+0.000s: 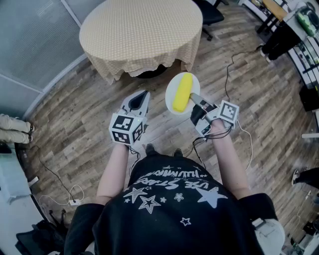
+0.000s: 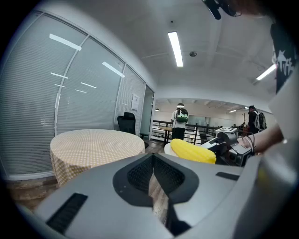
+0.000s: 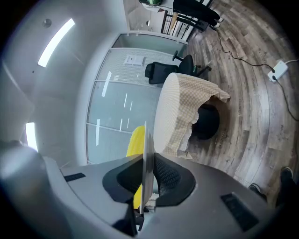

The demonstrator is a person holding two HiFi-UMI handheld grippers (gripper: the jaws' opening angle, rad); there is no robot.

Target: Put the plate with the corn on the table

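Observation:
A white plate [image 1: 171,91] with a yellow corn cob [image 1: 182,92] on it hangs in the air above the wooden floor. My right gripper [image 1: 195,98] is shut on the plate's near rim; in the right gripper view the plate [image 3: 145,172] shows edge-on between the jaws with the corn [image 3: 136,142] to its left. My left gripper [image 1: 140,99] is shut and holds nothing, left of the plate. In the left gripper view the corn [image 2: 192,151] lies to the right. The round table [image 1: 142,33] with a checked yellow cloth stands ahead.
Wooden plank floor all round, with cables [image 1: 232,64] trailing on it. A black office chair [image 1: 212,12] stands behind the table. Glass partition wall [image 1: 35,45] on the left. People [image 2: 179,122] stand far off in the left gripper view.

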